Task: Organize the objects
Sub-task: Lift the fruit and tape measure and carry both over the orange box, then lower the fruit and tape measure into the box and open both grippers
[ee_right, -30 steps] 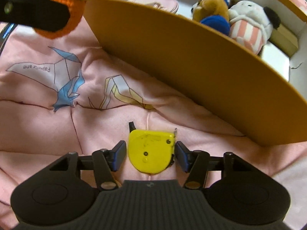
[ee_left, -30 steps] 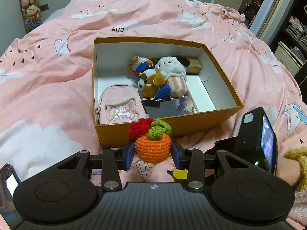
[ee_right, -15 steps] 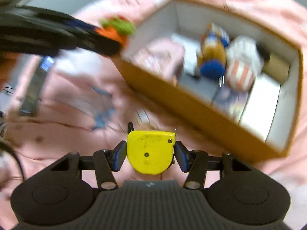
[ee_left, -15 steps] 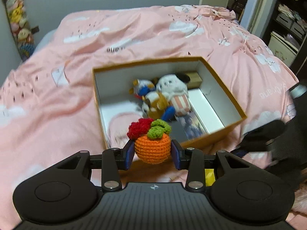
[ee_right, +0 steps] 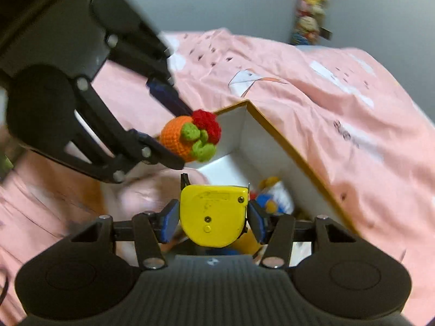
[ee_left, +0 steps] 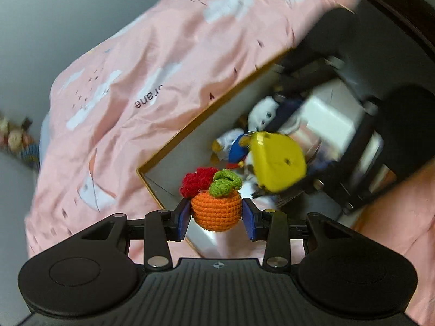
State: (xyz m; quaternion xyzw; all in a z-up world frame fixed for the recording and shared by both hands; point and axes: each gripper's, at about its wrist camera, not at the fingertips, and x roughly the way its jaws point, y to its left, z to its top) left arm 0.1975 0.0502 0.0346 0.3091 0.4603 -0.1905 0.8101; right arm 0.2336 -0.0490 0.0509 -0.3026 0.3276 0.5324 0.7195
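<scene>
My left gripper (ee_left: 216, 216) is shut on an orange crocheted toy with green and red tufts (ee_left: 216, 212), held over the near corner of the open orange cardboard box (ee_left: 152, 187). The toy also shows in the right wrist view (ee_right: 187, 138). My right gripper (ee_right: 213, 218) is shut on a yellow tape measure (ee_right: 214, 217) and holds it above the box's inside; the tape measure shows in the left wrist view (ee_left: 276, 168) too. Plush toys (ee_left: 233, 146) lie in the box under it.
The box (ee_right: 274, 133) sits on a pink bedspread with white clouds (ee_left: 152, 81). A row of plush toys (ee_right: 310, 19) hangs on the grey wall behind the bed. Both views are blurred by motion.
Both grippers have lifted and swung in over the box, each still holding its object. The tape measure has come up off the bedspread and now hangs above the plush toys.
</scene>
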